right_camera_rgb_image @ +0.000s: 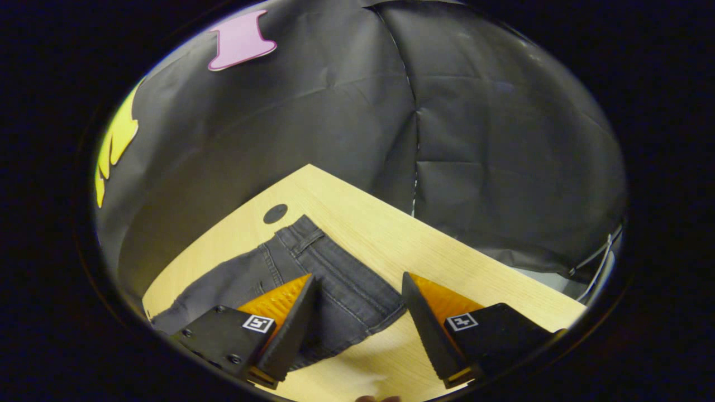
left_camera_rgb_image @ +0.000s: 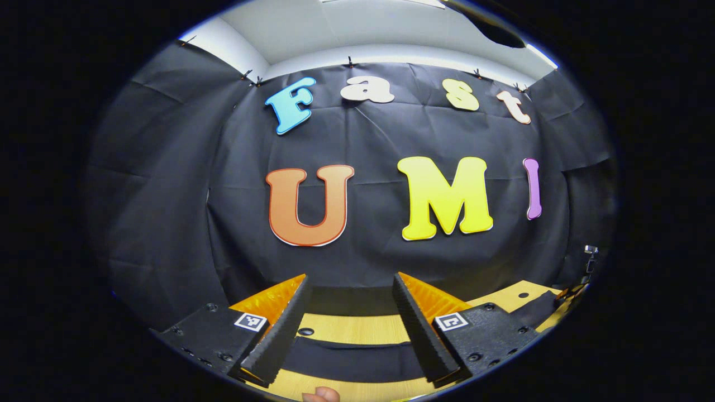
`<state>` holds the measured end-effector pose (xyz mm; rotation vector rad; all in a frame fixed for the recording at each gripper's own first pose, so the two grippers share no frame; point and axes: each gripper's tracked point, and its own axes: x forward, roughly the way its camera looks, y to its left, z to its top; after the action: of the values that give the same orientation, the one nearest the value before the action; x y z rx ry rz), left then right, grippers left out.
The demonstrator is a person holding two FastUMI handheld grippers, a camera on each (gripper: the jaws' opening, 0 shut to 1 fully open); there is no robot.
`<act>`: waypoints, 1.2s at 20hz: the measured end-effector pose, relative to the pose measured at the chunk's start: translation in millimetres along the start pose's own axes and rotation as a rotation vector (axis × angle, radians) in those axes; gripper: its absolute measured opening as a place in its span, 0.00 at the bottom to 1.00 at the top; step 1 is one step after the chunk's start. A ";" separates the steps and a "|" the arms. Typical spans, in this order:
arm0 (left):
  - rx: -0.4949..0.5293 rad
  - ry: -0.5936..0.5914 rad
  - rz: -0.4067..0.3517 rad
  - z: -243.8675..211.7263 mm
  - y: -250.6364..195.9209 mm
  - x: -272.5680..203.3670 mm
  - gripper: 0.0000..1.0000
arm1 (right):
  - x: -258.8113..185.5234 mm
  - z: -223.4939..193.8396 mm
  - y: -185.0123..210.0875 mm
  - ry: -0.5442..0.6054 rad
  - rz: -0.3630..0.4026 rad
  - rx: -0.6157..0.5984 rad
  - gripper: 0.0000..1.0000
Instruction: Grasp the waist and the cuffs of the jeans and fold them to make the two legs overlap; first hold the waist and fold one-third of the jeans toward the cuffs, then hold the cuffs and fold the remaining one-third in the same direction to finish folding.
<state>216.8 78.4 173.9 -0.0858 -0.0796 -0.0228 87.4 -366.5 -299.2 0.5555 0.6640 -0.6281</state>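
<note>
Right gripper hangs above the pale wooden table, jaws spread wide with nothing between them. Under it lie the dark grey denim jeans, flat on the tabletop, waistband and belt loop toward the far edge, just beside a small round dark hole in the wood. Left gripper faces the black cloth wall, jaws equally wide and empty, and a dark strip of the jeans crosses the table beneath them.

Recording booth, probably a lab, black cloth walls clipped up, pale wooden table, white ceiling
</note>
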 end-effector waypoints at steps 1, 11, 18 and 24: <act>-0.011 0.000 0.001 -1.5 -0.5 -13.0 1.00 | -0.8 0.6 2.2 -0.006 -0.003 0.007 0.96; -0.072 0.081 -0.006 -31.0 -11.2 -30.6 0.99 | 7.9 -13.4 14.0 0.034 -0.002 -0.113 0.56; -0.090 0.109 0.005 -35.1 -3.0 -27.7 0.99 | -8.1 9.4 24.8 -0.036 0.001 -0.249 0.01; -0.105 0.120 0.002 -37.6 -0.7 -25.7 0.99 | -61.6 46.7 87.3 -0.183 0.159 -0.288 0.01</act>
<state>194.2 75.0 134.5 -0.1895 0.0415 -0.0300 126.7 -315.8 -201.9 0.2751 0.5207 -0.4189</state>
